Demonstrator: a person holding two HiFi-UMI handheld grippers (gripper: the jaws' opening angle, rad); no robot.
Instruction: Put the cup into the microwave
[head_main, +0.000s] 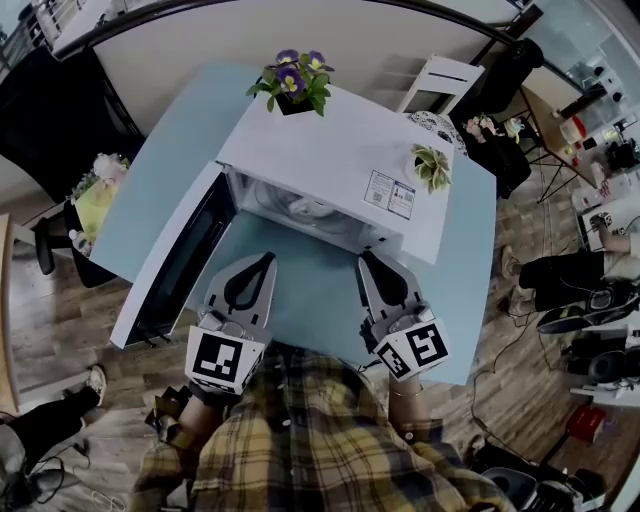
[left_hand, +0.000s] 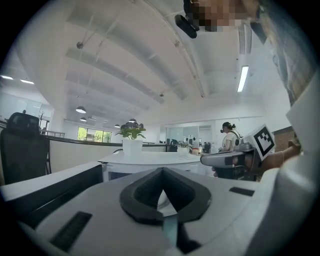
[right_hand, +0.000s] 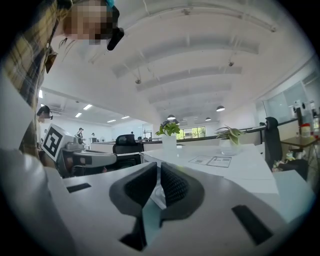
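You stand in an open office with a wooden floor, at a pale blue table (head_main: 160, 190) that carries a white microwave (head_main: 340, 140). Its door (head_main: 175, 265) is swung wide open to the left in the head view. The cup (head_main: 310, 210) sits inside the microwave, a white shape just behind the open front edge, with neither gripper touching it.

On the microwave's top, a pot of purple flowers (head_main: 292, 82) stands at the far left corner. A small green plant (head_main: 432, 165) stands near the right edge, with a printed sticker (head_main: 390, 193) just beside it.

Your left gripper (head_main: 265, 260) hangs over the table in front of the opening, apart from the microwave. Its fingers meet at the tips and hold nothing. Your right gripper (head_main: 368, 257) is level with it to the right, also clear of the microwave. Its fingers are all but closed, only a thin slit between the pads, and nothing is in them.
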